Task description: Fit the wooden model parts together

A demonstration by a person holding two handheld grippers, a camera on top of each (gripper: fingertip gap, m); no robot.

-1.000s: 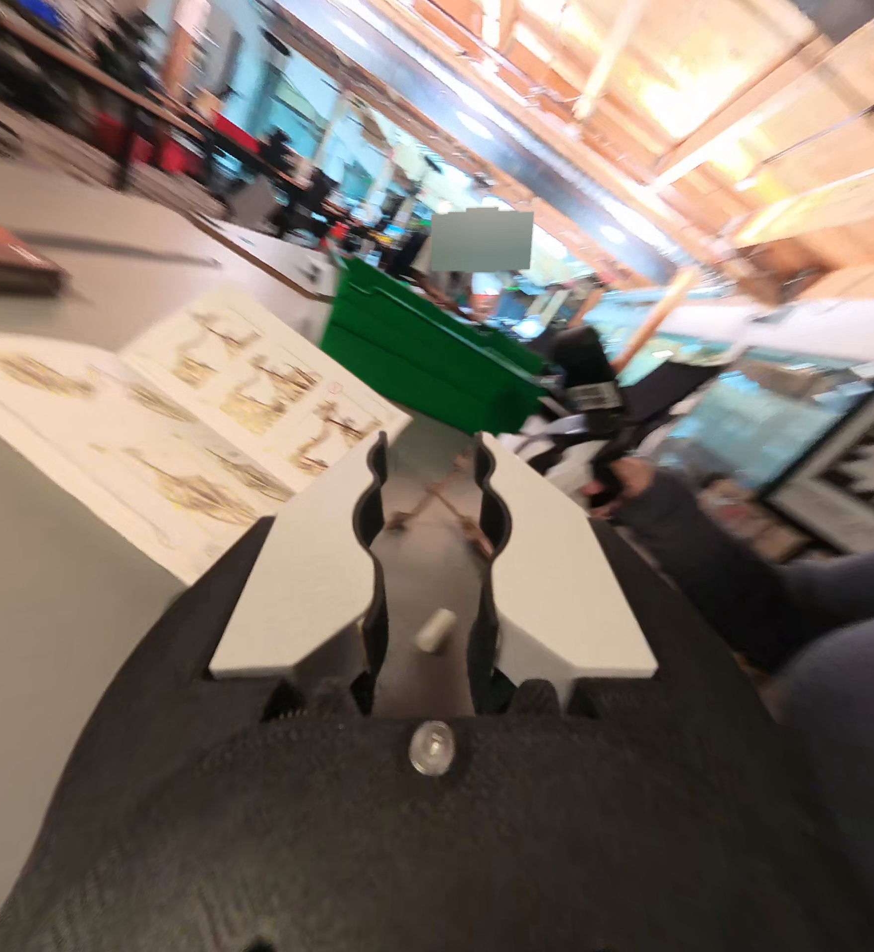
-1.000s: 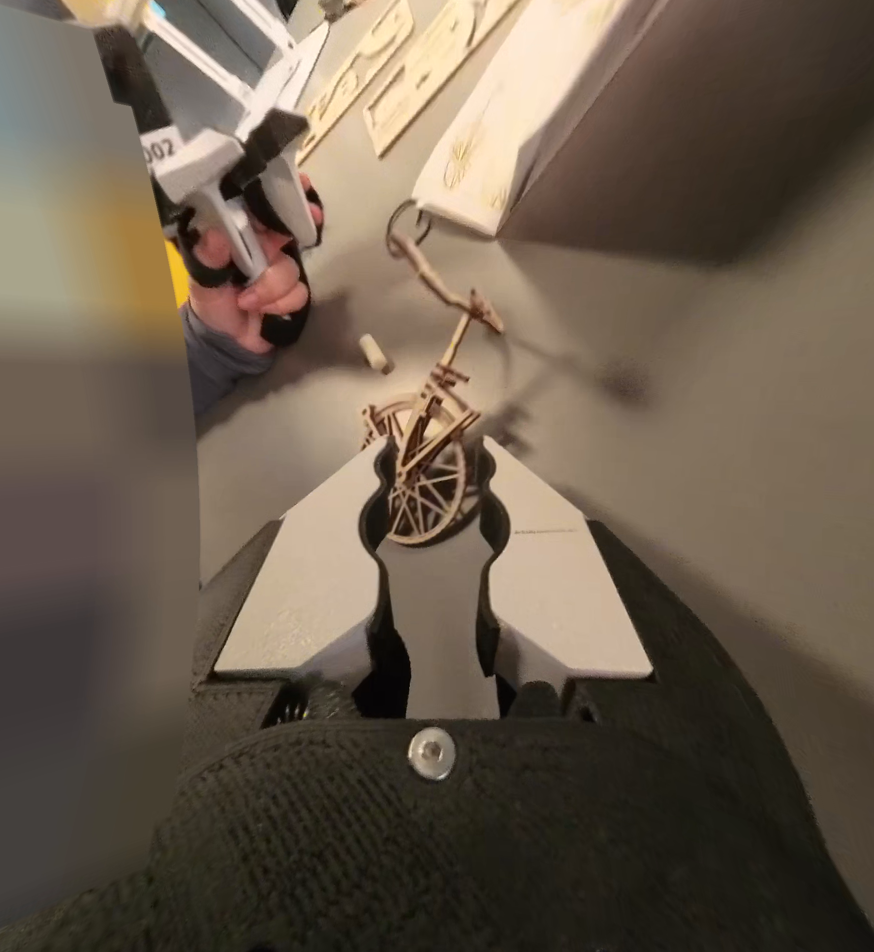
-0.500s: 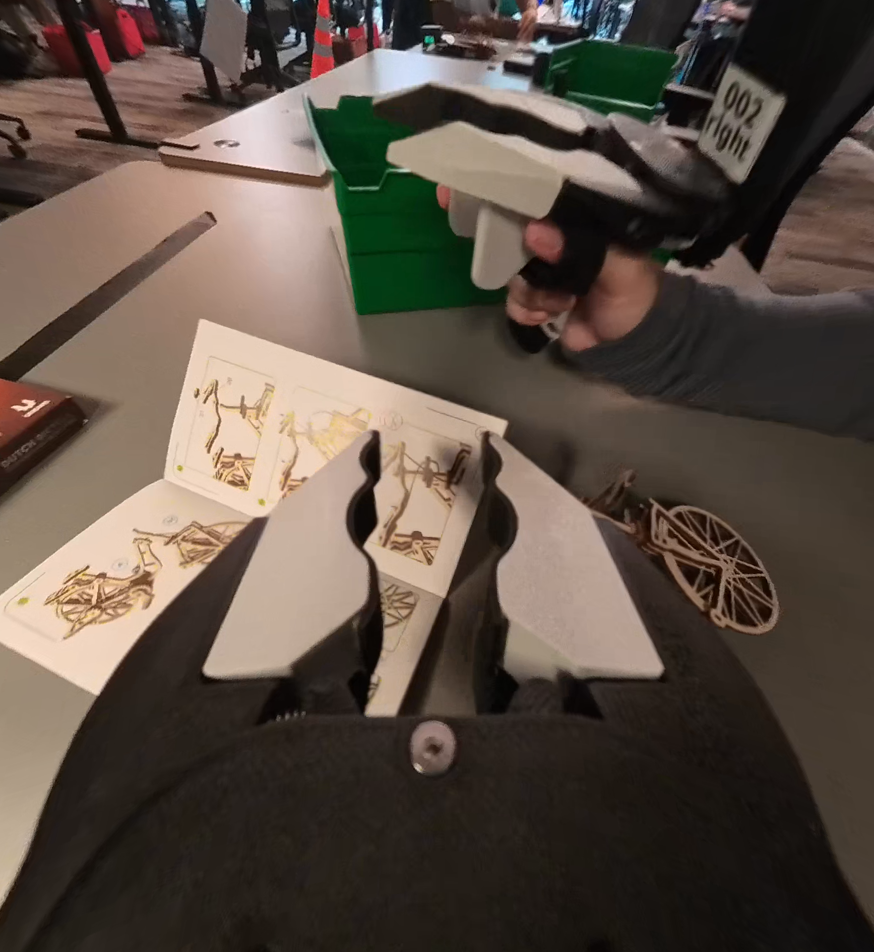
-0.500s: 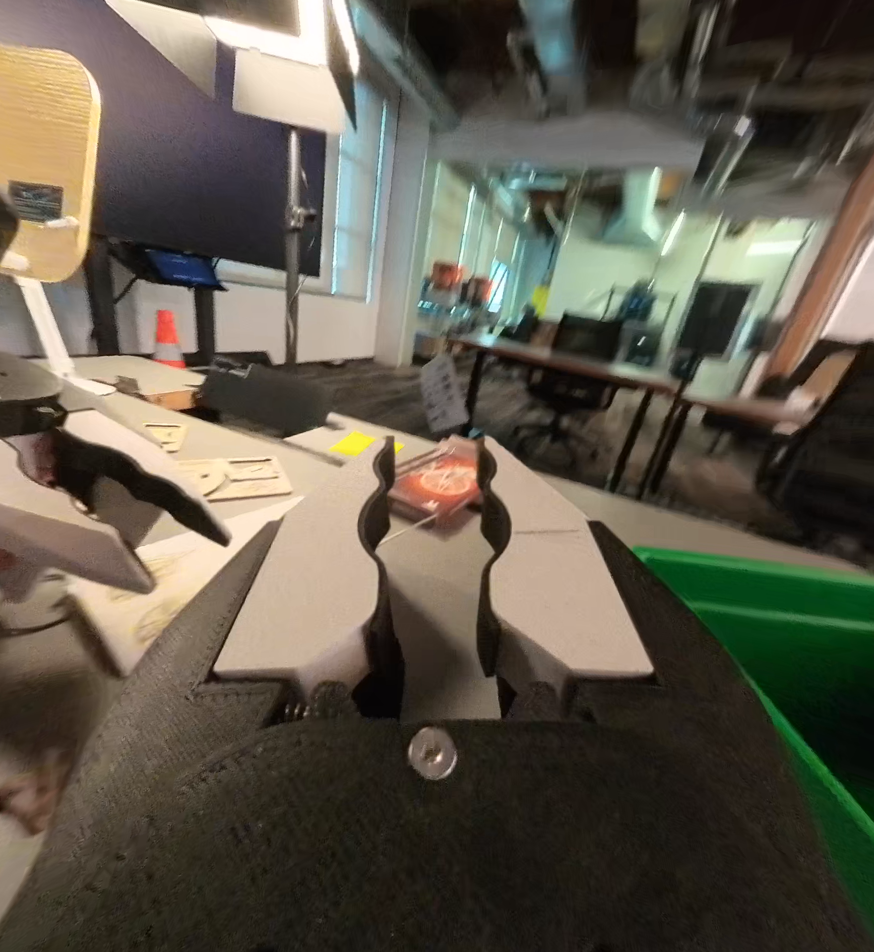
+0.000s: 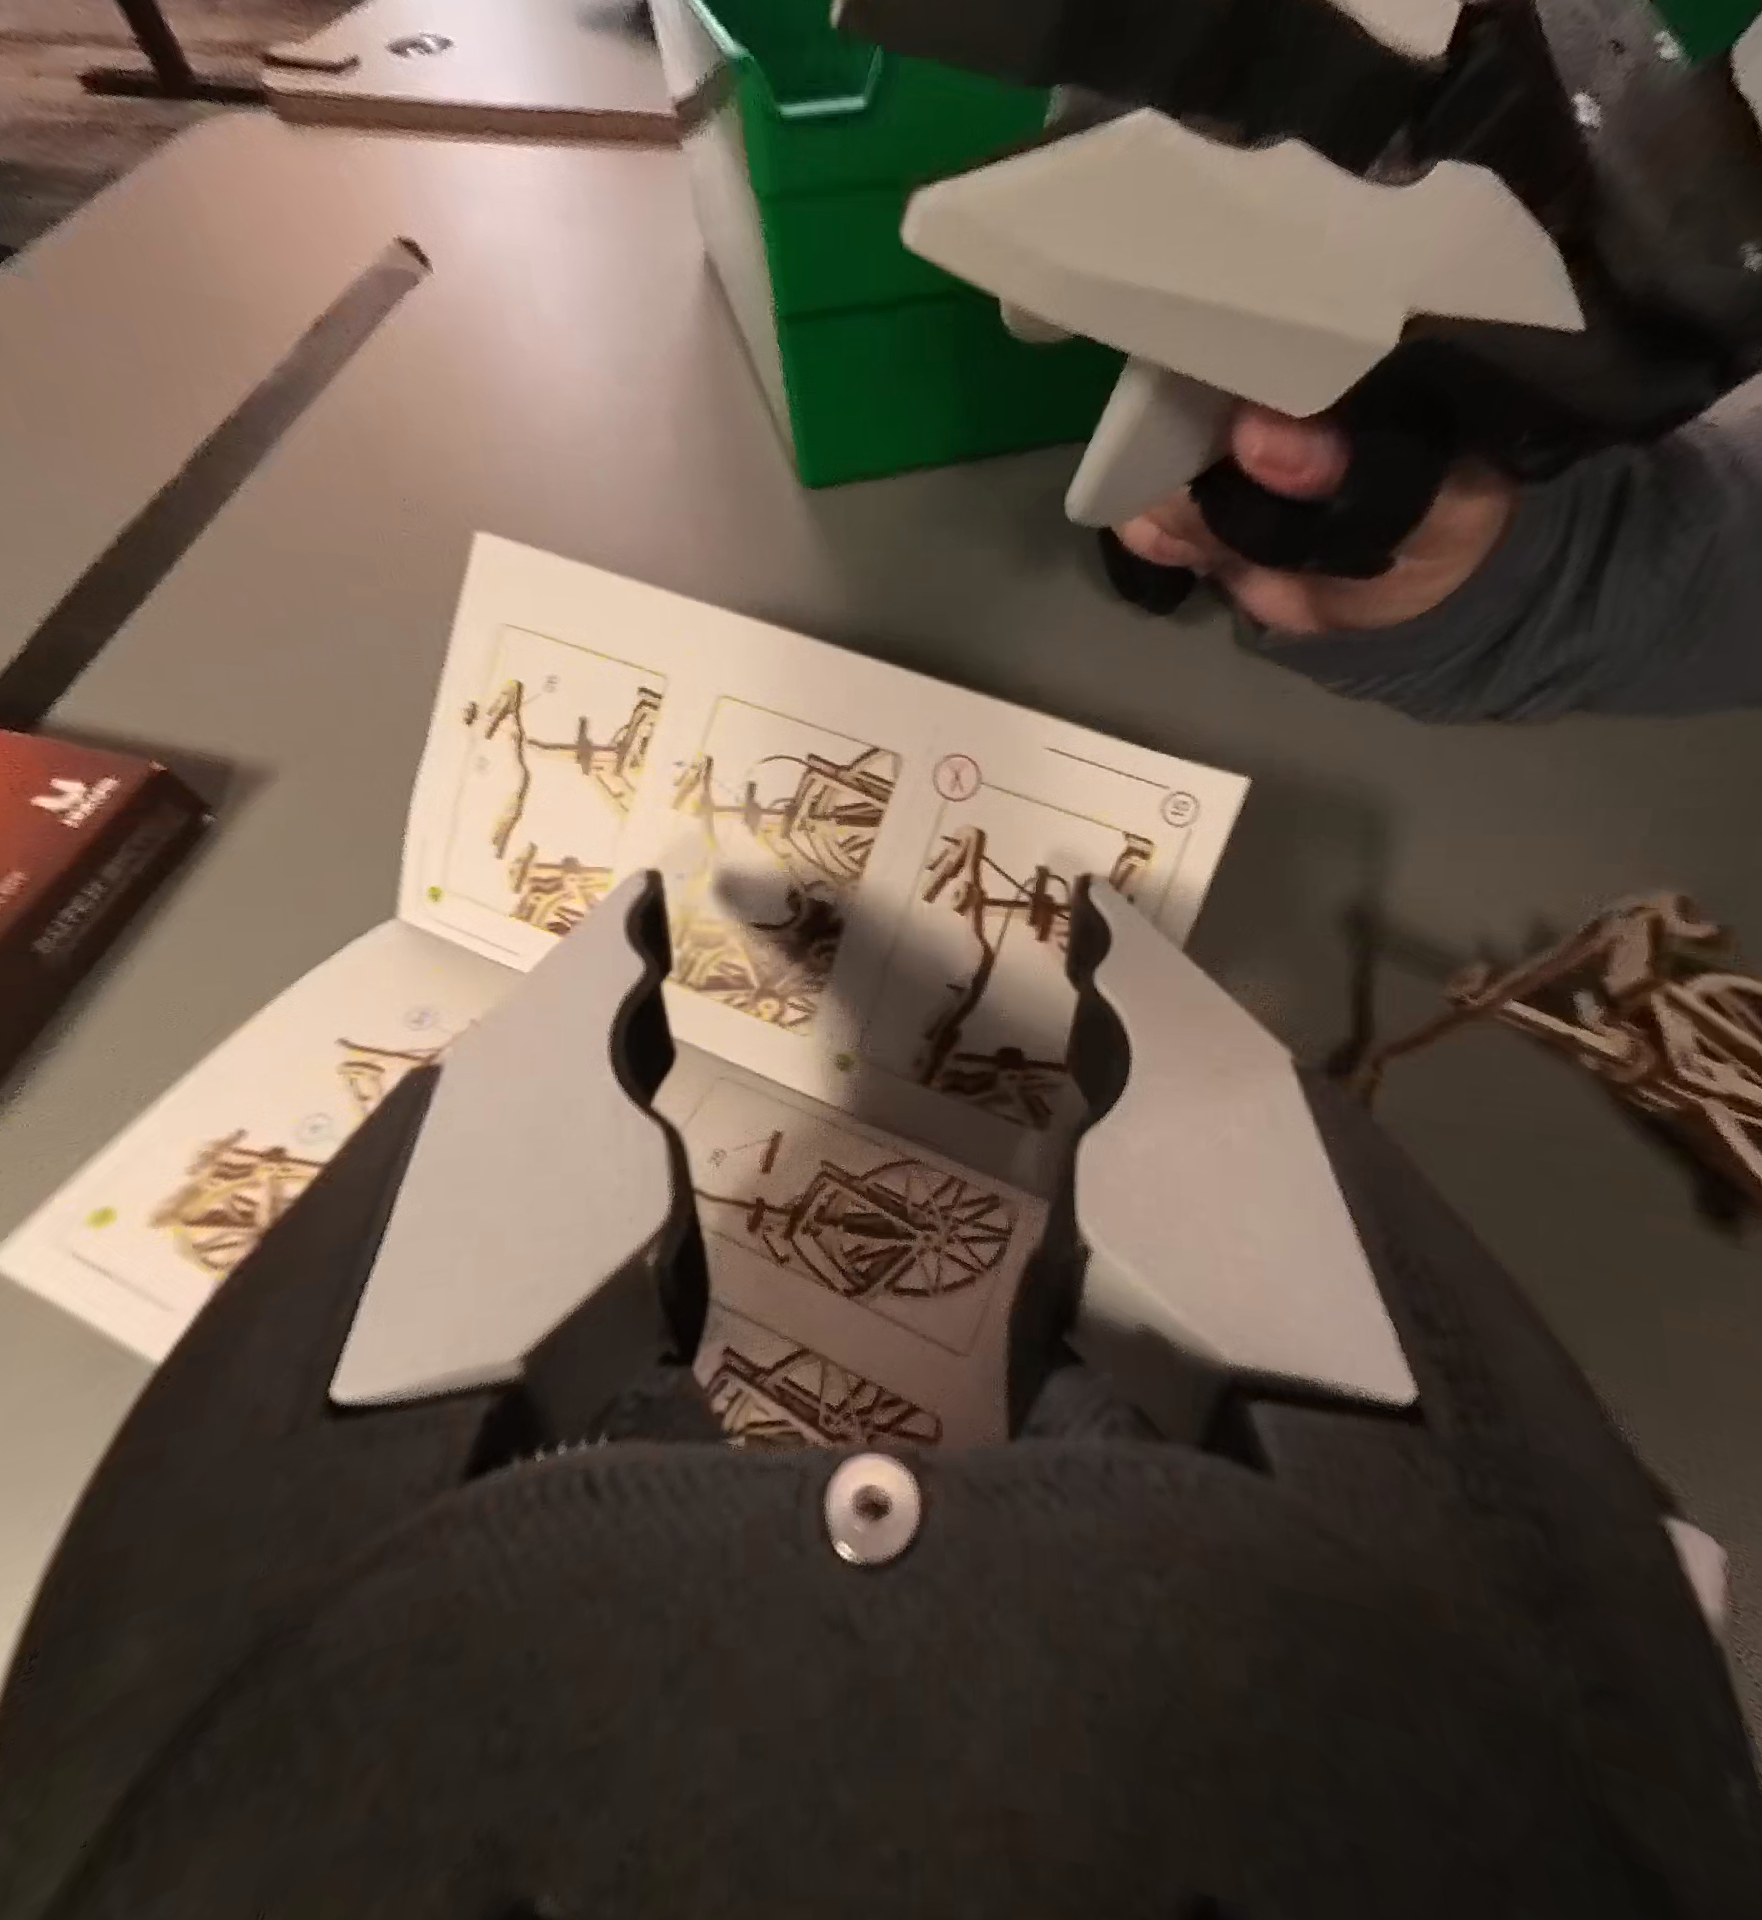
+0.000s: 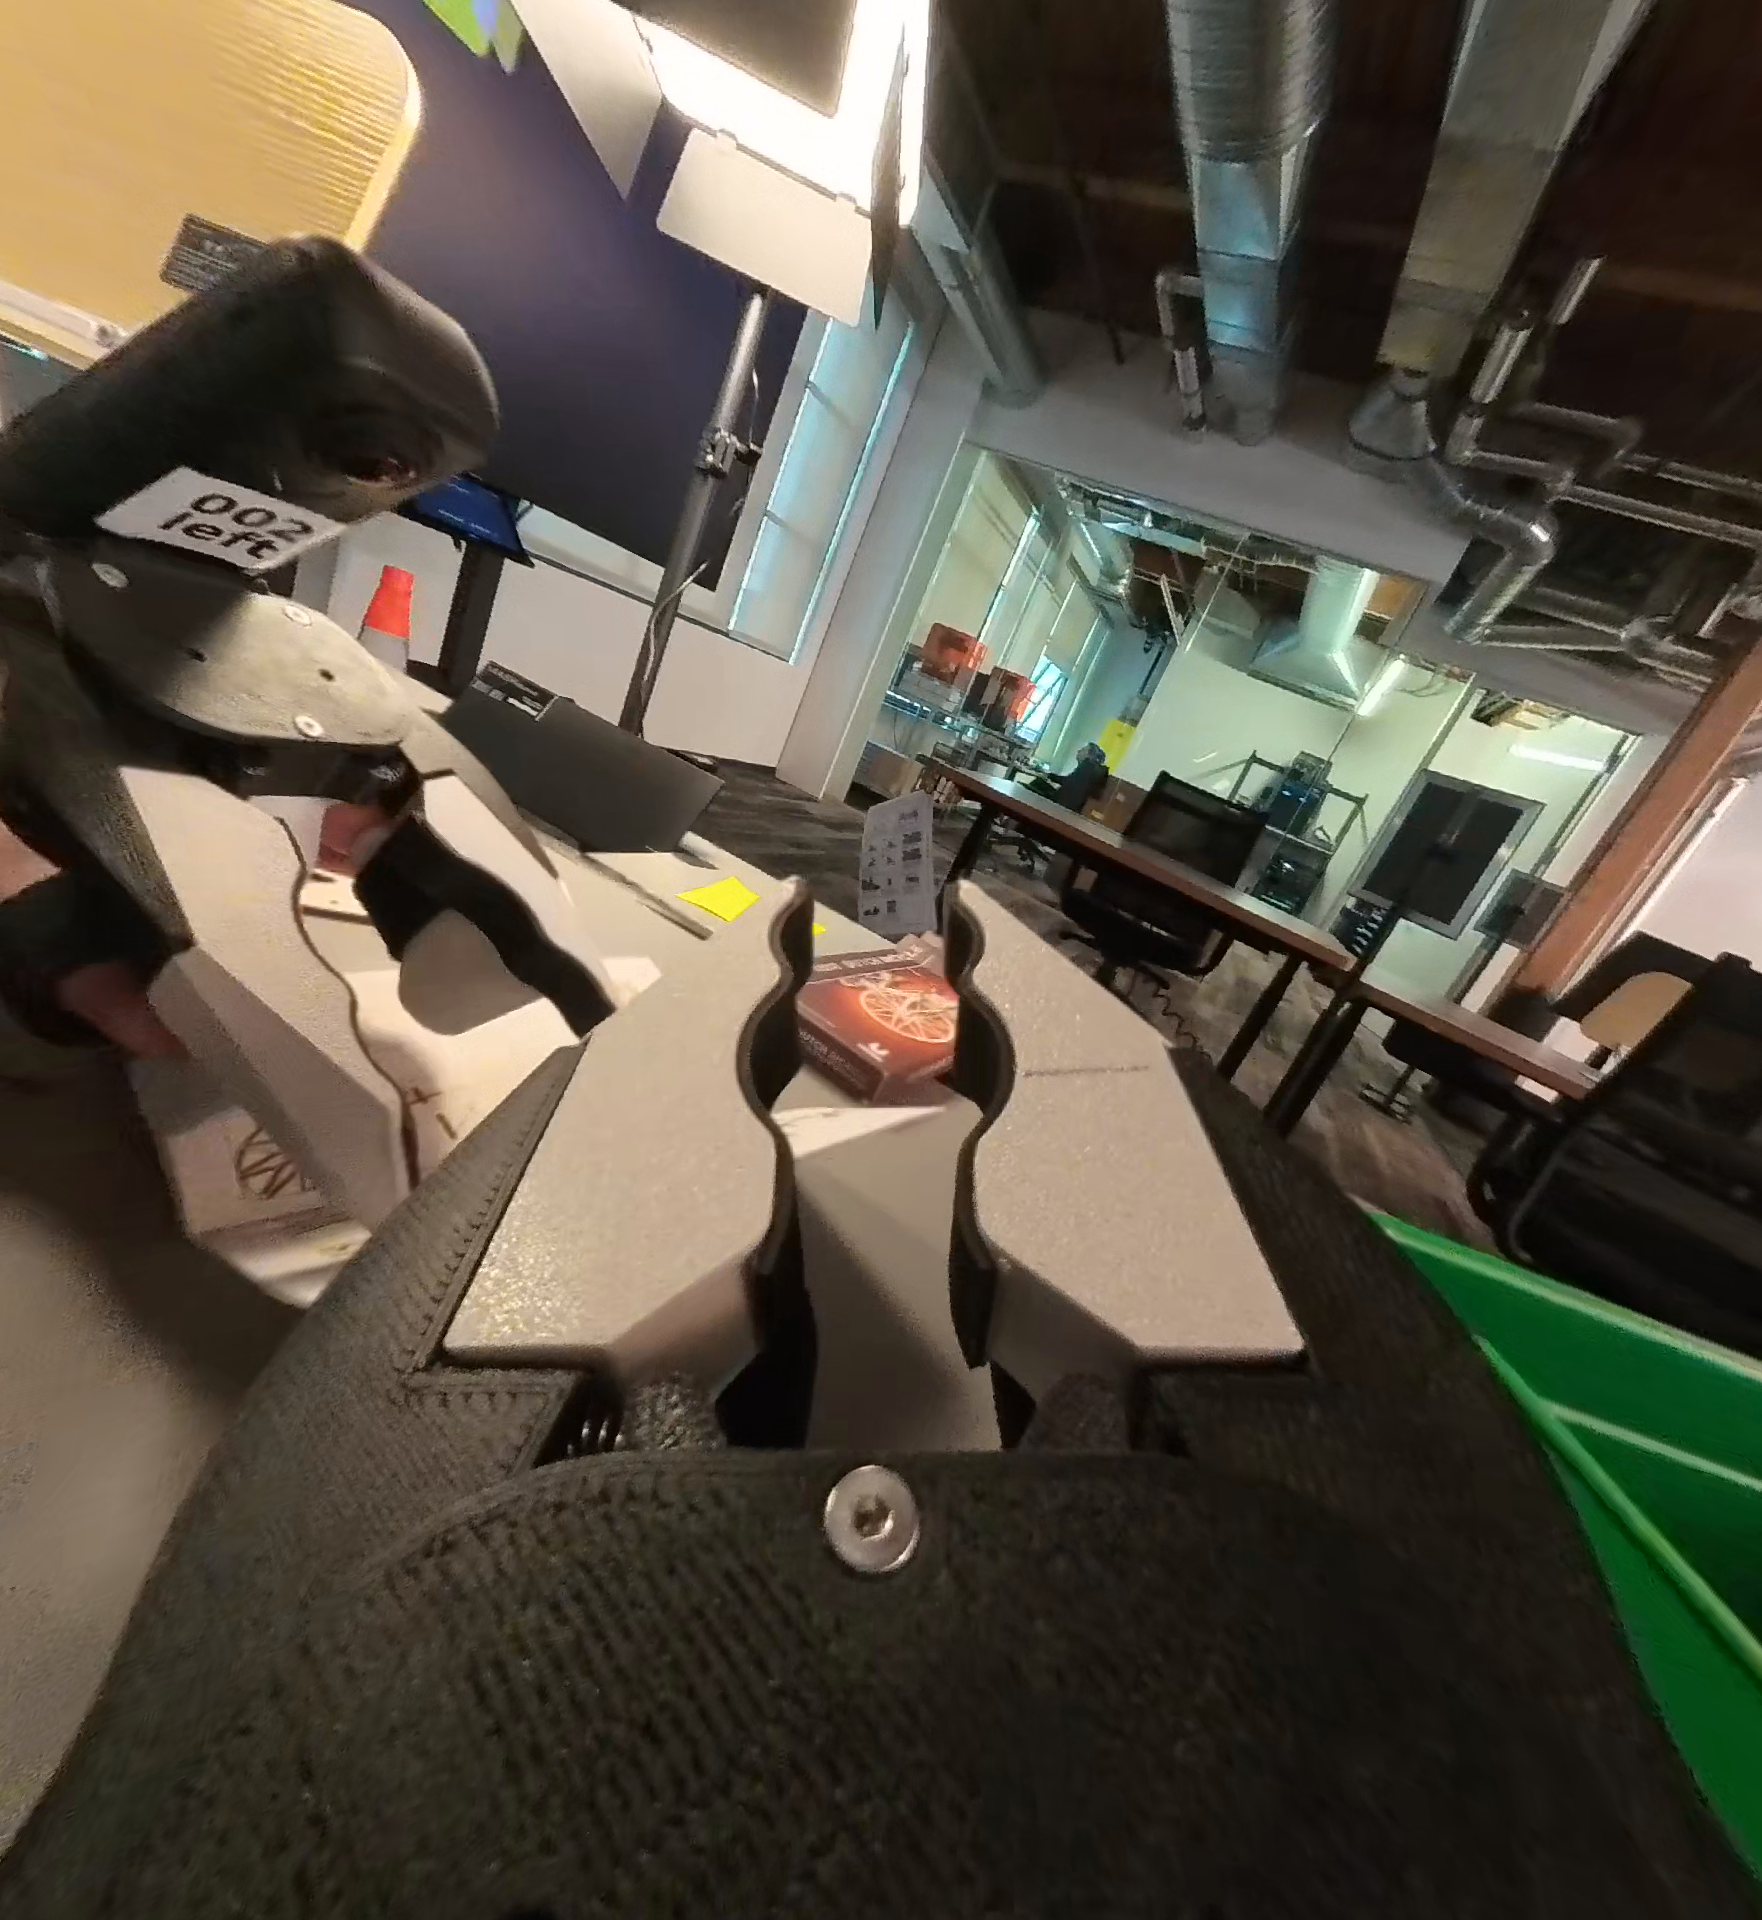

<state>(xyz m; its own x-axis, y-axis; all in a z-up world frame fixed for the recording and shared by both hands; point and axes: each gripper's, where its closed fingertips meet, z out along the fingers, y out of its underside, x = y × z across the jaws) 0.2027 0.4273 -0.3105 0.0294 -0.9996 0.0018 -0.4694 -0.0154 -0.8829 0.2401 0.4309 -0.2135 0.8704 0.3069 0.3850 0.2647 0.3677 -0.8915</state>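
Note:
The wooden bicycle model (image 5: 1666, 1039) lies on its side on the grey table (image 5: 544, 416), at the right edge of the left wrist view. My left gripper (image 5: 866, 904) is wide open and empty, hovering over the unfolded instruction sheet (image 5: 825, 790), left of the model. My right gripper (image 5: 872, 120) is held in a hand above the table's far side, apart from the model. In the right wrist view the right gripper (image 6: 877, 914) is open and empty, pointing level across the room. The left gripper (image 6: 555, 925) shows at its left, tilted down over the sheet (image 6: 243, 1153).
A green bin (image 5: 908, 343) stands at the far side, close on the right of the right gripper (image 6: 1635, 1455). A red-brown box (image 5: 25, 894) lies left of the sheet (image 6: 882, 1023). A dark slot (image 5: 202, 468) runs across the table. Desks and chairs stand beyond.
My left gripper has opened much wider and tipped down over the sheet. My right gripper left the bicycle model a second ago and now points level across the room.

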